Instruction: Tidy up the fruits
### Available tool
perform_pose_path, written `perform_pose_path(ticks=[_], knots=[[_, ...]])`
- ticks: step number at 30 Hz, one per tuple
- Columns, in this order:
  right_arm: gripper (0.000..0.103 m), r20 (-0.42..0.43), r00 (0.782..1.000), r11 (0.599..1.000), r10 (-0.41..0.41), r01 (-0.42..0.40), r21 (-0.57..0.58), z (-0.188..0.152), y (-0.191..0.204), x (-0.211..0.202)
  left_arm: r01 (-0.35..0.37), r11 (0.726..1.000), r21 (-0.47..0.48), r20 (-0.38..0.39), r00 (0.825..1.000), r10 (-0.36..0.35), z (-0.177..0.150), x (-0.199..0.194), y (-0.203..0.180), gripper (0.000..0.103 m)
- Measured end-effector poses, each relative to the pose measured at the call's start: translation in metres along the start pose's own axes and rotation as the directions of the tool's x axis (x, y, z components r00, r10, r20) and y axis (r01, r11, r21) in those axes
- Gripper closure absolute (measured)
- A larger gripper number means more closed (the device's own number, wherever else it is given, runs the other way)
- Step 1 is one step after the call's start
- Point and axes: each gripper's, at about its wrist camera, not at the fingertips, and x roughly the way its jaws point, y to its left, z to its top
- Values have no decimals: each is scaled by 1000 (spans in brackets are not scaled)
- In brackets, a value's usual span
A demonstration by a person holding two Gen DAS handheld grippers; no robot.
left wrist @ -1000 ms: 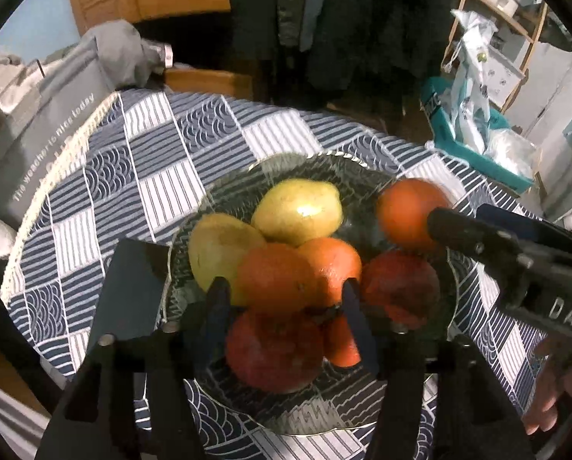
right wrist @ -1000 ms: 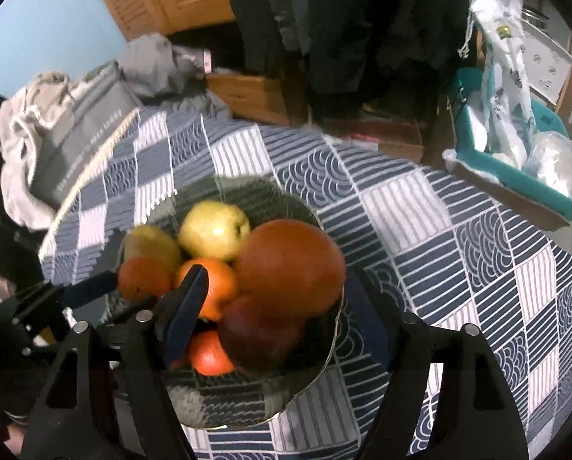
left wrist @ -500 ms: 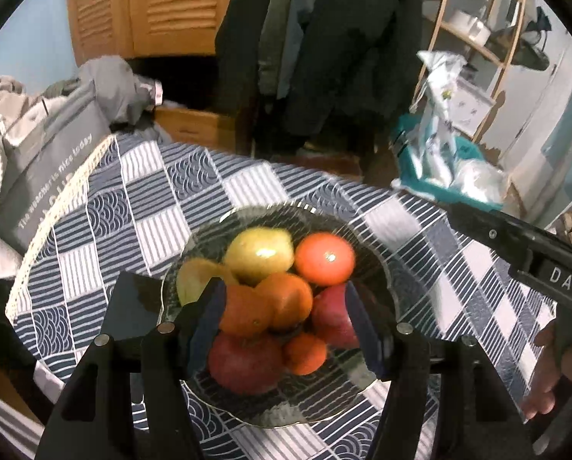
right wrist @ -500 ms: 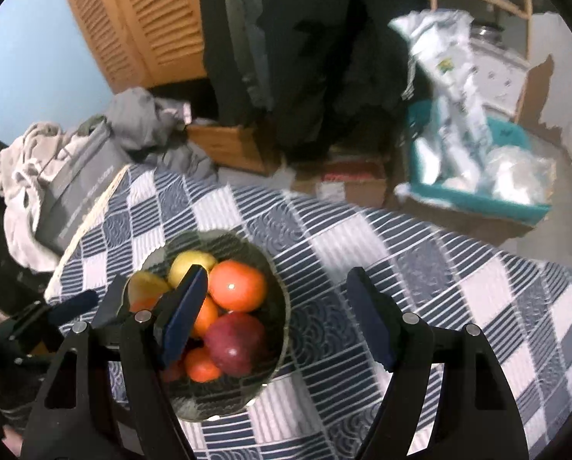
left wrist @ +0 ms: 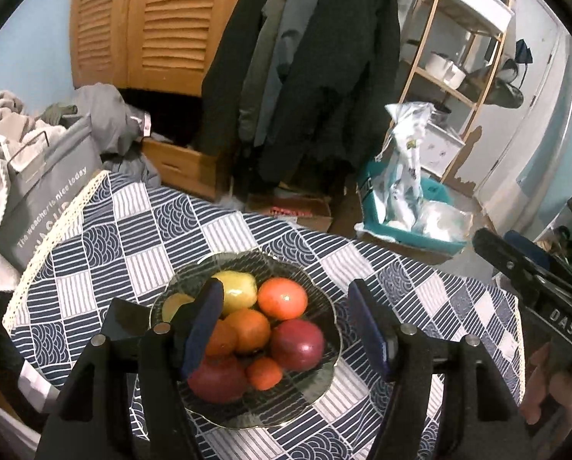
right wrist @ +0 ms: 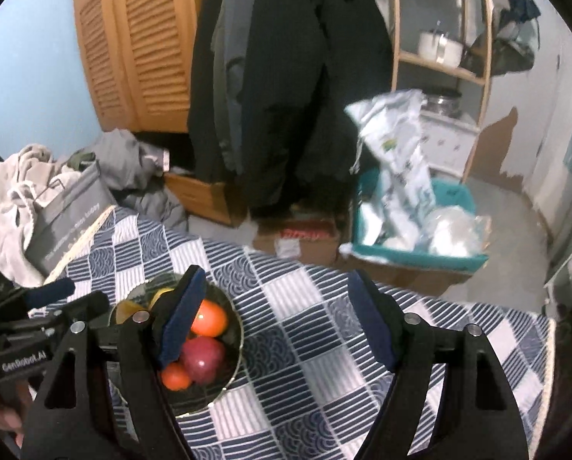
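Observation:
A dark glass bowl [left wrist: 316,379] on the checked blue tablecloth holds several fruits: a yellow pear [left wrist: 239,287], an orange tomato-like fruit [left wrist: 282,298], oranges [left wrist: 249,329] and two red apples [left wrist: 297,345]. My left gripper [left wrist: 287,329] is open and empty, held above the bowl. My right gripper [right wrist: 282,326] is open and empty, held above the cloth to the right of the bowl [right wrist: 228,379]. The right gripper also shows at the right edge of the left wrist view [left wrist: 531,268].
A black phone-like slab [left wrist: 122,320] lies left of the bowl. A grey bag [left wrist: 44,195] and clothes sit past the table's left edge. A teal bin [right wrist: 412,253], cardboard boxes, hanging coats and a wooden shelf stand behind the table.
Both grippers have risen and pulled back from the bowl. The right gripper, which held an orange-red fruit over the bowl, has let it go into the bowl and is open.

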Motion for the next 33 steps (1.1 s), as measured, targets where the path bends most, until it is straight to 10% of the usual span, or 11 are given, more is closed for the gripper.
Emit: perform_pose_path(ticks=[21, 33], knots=[[17, 129, 988, 996, -87, 86, 12, 0, -26, -85, -64, 979, 196, 220, 975, 20, 3, -69, -59, 1], [17, 145, 980, 990, -139, 133, 50, -13, -57, -106, -103, 960, 259, 240, 970, 40, -1, -76, -77, 1]])
